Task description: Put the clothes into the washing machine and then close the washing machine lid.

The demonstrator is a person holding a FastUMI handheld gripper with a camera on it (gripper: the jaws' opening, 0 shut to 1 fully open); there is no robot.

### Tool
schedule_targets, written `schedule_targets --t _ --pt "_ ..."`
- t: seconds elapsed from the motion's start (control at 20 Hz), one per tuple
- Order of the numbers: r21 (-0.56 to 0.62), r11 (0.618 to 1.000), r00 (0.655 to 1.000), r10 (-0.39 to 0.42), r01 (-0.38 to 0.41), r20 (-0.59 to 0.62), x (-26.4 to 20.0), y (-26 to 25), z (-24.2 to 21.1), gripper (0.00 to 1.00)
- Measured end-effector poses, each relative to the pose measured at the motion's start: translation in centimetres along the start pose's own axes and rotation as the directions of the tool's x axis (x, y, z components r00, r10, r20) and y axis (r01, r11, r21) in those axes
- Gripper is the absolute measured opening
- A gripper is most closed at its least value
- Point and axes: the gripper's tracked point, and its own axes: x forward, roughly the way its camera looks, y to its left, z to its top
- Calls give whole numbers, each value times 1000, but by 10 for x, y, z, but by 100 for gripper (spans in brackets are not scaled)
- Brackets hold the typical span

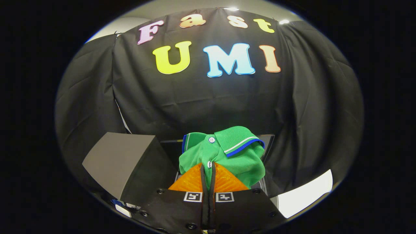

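— What have the jaws [208, 172] got?

— A green polo shirt [227, 156], ribbed knit, pinched at the buttoned placket. The fingers are pressed nearly together with just the cloth between them.

— How does it hang?

— Bunched, collar uppermost, white and blue stripes along the collar edge. It sits just ahead of the fingers, over the dark opening of the washer [169, 152], whose flat grey lid [120, 159] stands open alongside.

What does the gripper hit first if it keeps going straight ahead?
Nothing new: the gripper is already shut on the green polo shirt. Past the shirt, likely the black cloth wall; depth is unclear.
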Motion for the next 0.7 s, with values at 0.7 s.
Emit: schedule_targets --t 0.7 --pt "93 996 988 -3 18 -154 63 -17 -94 1"
